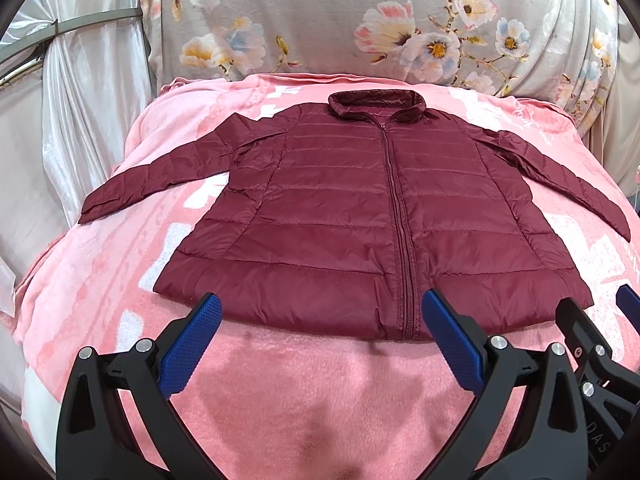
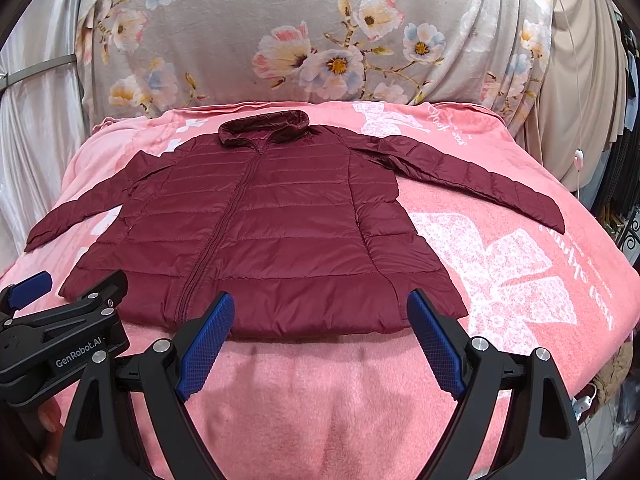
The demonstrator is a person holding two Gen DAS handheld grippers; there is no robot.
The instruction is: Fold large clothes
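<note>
Fingers (image 1: 192, 344) on both grippers are gaping empty, hovering at the hem of the flat maroon quilted jacket (image 1: 352, 216); sleeves likely need folding first.

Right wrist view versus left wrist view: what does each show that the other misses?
Right wrist only: a white cord with a round switch hanging at the far right, and the large white bow print on the blanket.

Left wrist only: a band-tied silvery curtain filling the left side.

Both: the maroon puffer jacket zipped and spread flat, sleeves out, on the pink blanket, with the left claw and right claw open near its hem.
</note>
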